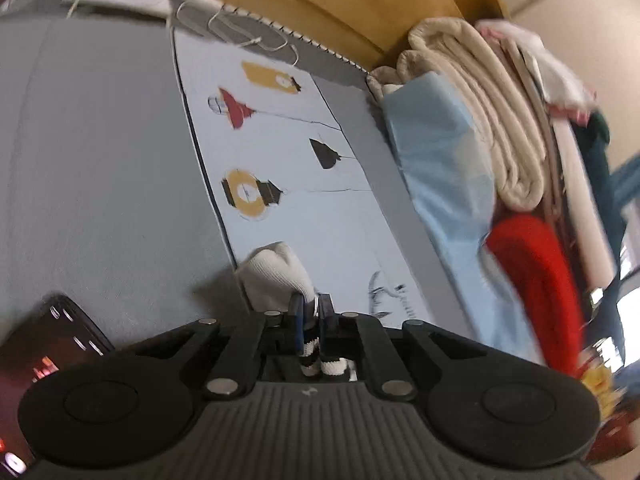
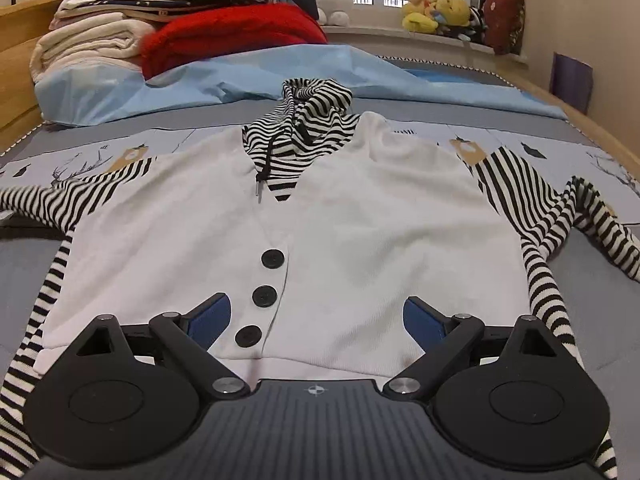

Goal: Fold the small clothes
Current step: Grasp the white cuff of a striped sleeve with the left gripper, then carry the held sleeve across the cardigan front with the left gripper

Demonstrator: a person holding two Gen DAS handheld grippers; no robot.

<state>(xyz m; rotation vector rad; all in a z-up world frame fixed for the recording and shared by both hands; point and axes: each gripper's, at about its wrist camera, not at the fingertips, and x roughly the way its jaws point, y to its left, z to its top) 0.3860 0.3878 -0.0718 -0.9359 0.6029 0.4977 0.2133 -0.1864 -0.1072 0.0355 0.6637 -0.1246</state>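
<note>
A small white cardigan [image 2: 360,220] with three black buttons, a striped hood [image 2: 308,120] and black-and-white striped sleeves [image 2: 532,208] lies flat, front up, on the printed bed sheet [image 2: 560,148]. My right gripper [image 2: 318,316] hovers open over its bottom hem, and its blue pads [image 2: 212,316] stand wide apart with nothing pinched. In the left wrist view my left gripper [image 1: 310,308] is shut on a fold of white and striped cloth [image 1: 276,276]. The white part bulges ahead of the fingers and a striped bit hangs behind them.
Folded cream blankets [image 2: 88,44], a red blanket [image 2: 236,32] and a light blue pillow [image 2: 120,88] pile up at the bed's head. A phone [image 1: 52,340] and a white cable [image 1: 240,32] lie on the grey sheet. Plush toys [image 2: 436,12] sit on the windowsill.
</note>
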